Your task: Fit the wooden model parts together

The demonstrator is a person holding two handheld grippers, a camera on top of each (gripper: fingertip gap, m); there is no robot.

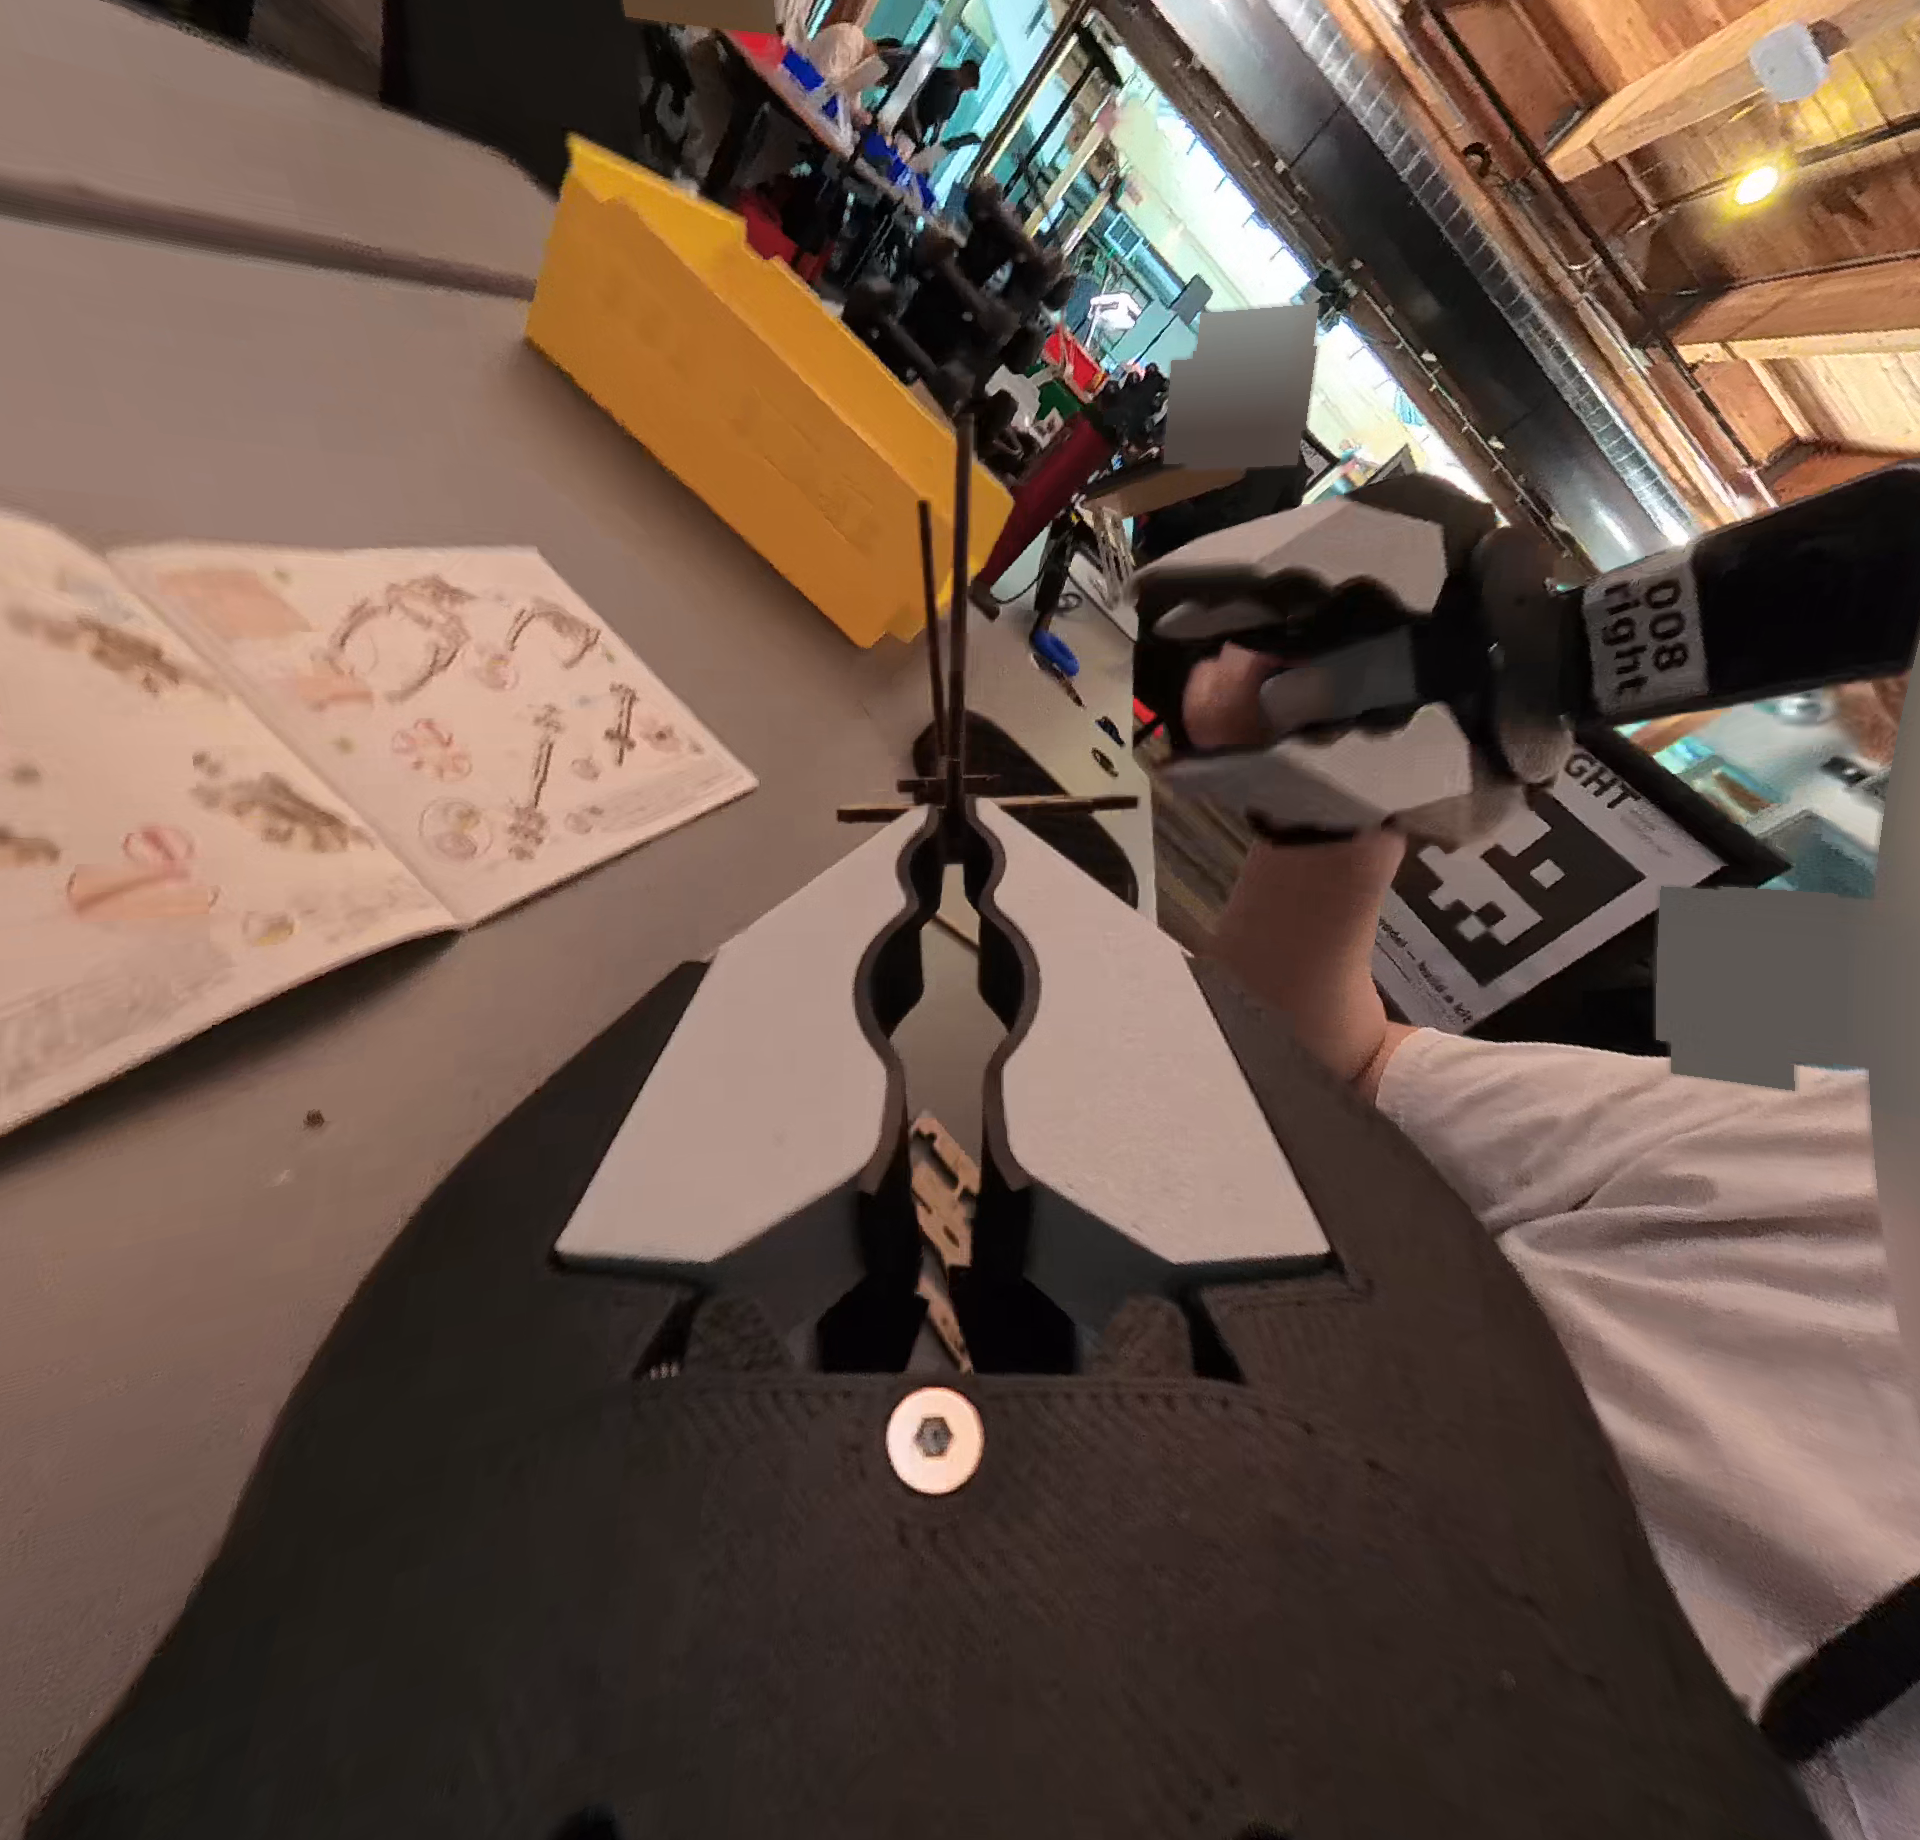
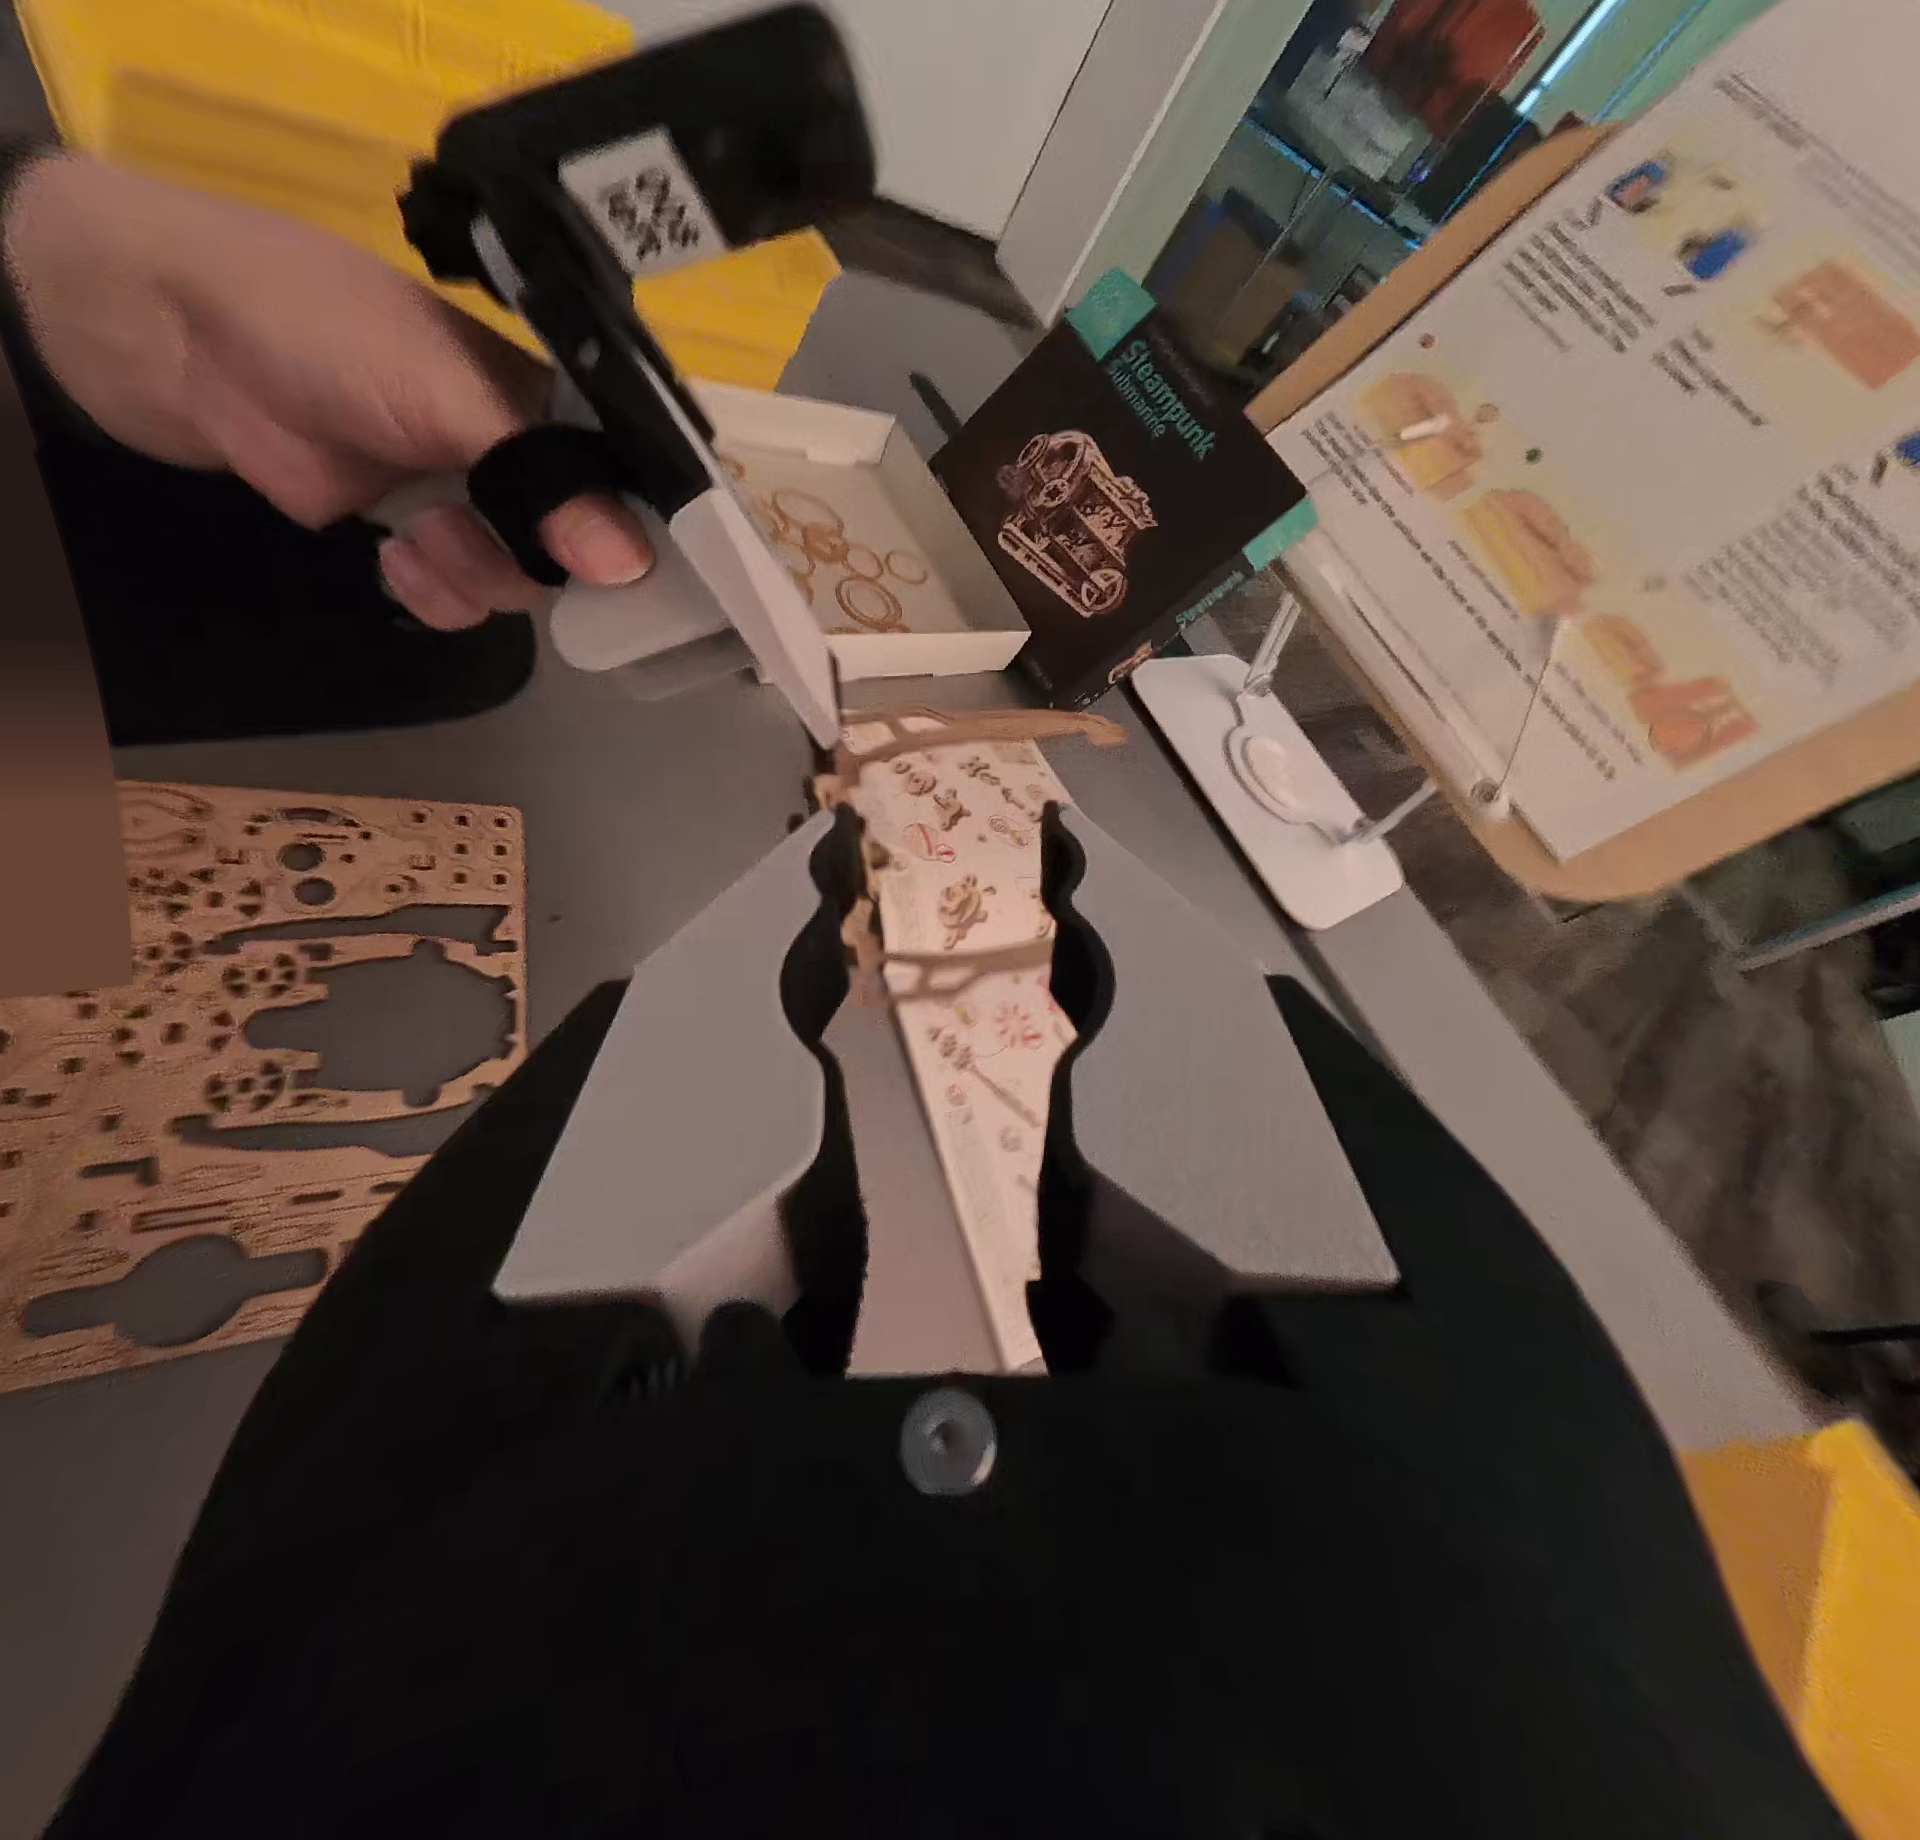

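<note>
Gripping a thin wooden sub-assembly [image 1: 951,647] at its tips, the left gripper [image 1: 953,834] has its jaws pinched nearly together on it; in the left wrist view the piece shows edge-on, two slim dark strips rising w/ short cross tabs just past the fingertips. Same piece seen from the right wrist view looks like a curved, branching frame [image 2: 914,741] held off the table.

The right gripper [image 2: 951,834] is parted, nothing clamped btwn its fingers as far as I can tell; it sits close beside the frame, which runs along its left finger [image 2: 727,1011].

Progress, as a guess: partway. A few pcs are already joined into the frame, and the laser-cut sheet [image 2: 249,1042] lying flat at left has many cutouts emptied, so lots of parts are popped out. A white tray [image 2: 935,637] farther back holds loose wooden rings, so plenty is left to fit on.

Surface: grey table [image 1: 208,356], matte, w/ the instruction booklet [image 1: 312,751] open flat on it. Further off sit a yellow bin [image 1: 727,398] and the dark kit box [image 2: 1122,502] standing up, w/ an illustrated sheet in a clear stand [image 2: 1621,502] to the right.

Room beyond: busy workshop, cluttered benches, windows, exposed timber ceiling w/ a metal duct.
</note>
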